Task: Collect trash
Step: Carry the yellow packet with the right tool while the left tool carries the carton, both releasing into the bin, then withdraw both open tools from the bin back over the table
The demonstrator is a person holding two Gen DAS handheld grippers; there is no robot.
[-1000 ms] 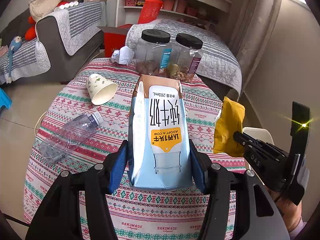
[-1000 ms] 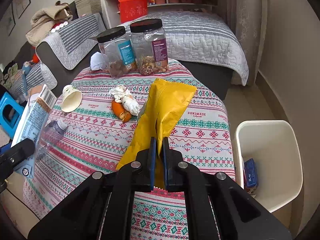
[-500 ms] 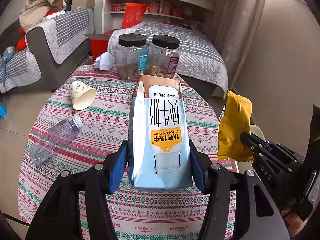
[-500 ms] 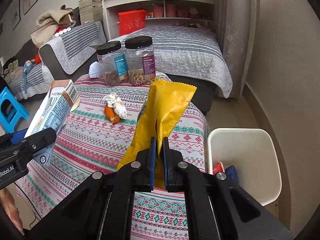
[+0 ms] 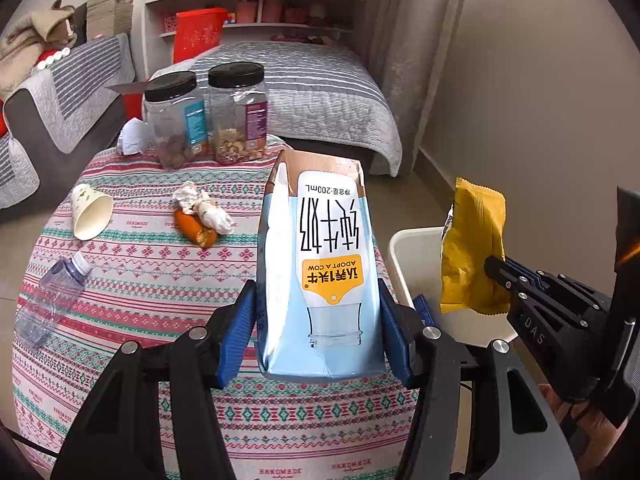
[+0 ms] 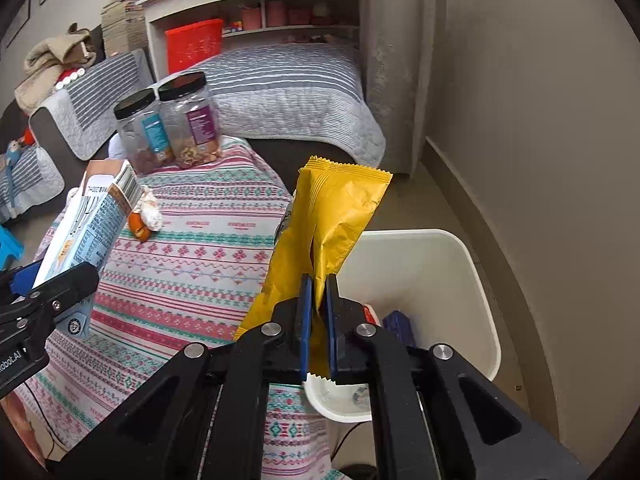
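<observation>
Both grippers have swung from over the table toward the white bin. Right gripper pinches the yellow wrapper above the bin; left gripper clamps the milk carton beside it, ready for dropping.

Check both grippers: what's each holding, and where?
Left gripper clamps the milk carton across the sides of its near end. Right gripper pinches the yellow snack bag near its lower end.

Bin right of table; jars at its far edge, behind cup.
</observation>
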